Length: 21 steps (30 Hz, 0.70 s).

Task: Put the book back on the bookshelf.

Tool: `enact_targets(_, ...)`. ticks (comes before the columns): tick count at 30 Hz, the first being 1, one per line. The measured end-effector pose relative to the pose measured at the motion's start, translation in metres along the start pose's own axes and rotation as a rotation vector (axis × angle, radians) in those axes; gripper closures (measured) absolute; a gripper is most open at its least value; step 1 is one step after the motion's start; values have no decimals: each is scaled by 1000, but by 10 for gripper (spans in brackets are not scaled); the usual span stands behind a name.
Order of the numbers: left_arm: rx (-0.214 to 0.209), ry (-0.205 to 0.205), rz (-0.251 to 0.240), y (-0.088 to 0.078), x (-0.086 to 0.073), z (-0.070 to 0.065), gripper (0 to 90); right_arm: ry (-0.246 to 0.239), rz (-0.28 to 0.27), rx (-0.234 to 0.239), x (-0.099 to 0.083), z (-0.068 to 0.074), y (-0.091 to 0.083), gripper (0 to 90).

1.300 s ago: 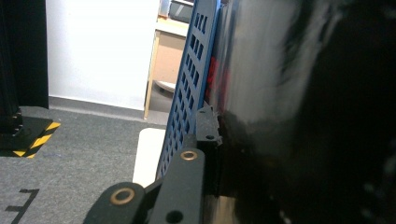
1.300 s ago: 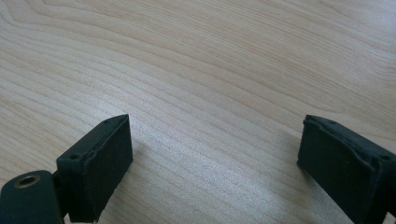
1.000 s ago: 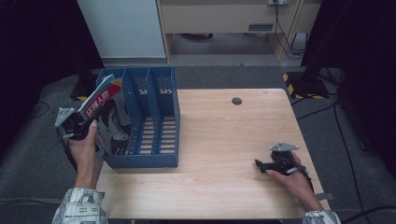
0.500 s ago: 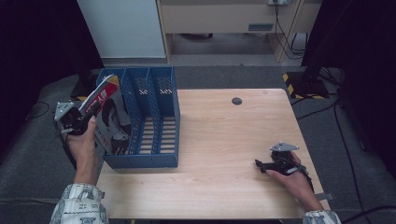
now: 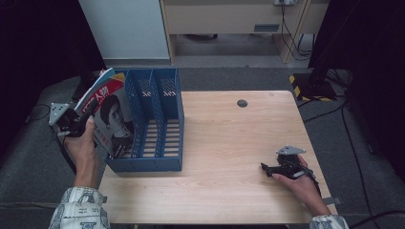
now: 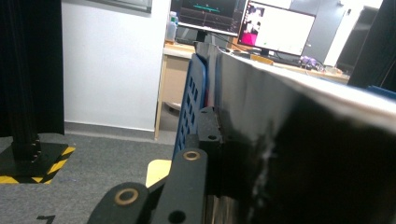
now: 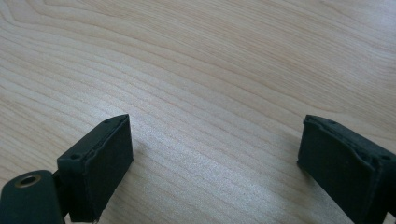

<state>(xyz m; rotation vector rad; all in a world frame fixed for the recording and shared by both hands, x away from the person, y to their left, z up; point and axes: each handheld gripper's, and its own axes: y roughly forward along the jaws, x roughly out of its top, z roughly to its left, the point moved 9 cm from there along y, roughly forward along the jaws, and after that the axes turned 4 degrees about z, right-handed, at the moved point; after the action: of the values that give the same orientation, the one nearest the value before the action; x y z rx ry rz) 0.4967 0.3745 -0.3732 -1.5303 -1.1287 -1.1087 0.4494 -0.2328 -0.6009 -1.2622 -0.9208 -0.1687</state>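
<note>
Where the magazine sinks into the leftmost slot of the blue file rack, its lower edge is hidden behind the rack's perforated wall; in the left gripper view its glossy cover is dark, close and unreadable.

Item: magazine, thin, glossy, red masthead with white lettering and a portrait on the cover, tilted leftward, upper part standing clear above the rack.

Left gripper: jaws clamped on the magazine's upper left edge.

Right gripper: resting on the wooden table near its right front corner, well apart from the rack; jaws spread wide with bare wood between the pads.
</note>
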Motion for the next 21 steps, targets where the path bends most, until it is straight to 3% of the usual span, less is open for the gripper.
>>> enact_targets(12, 3, 18, -11, 10, -9, 1, 867, 1, -1, -1, 0, 0, 0, 103)
enact_targets(21, 2, 3, -9, 11, -17, 3, 863, 0, -1, -2, 0, 0, 0, 104)
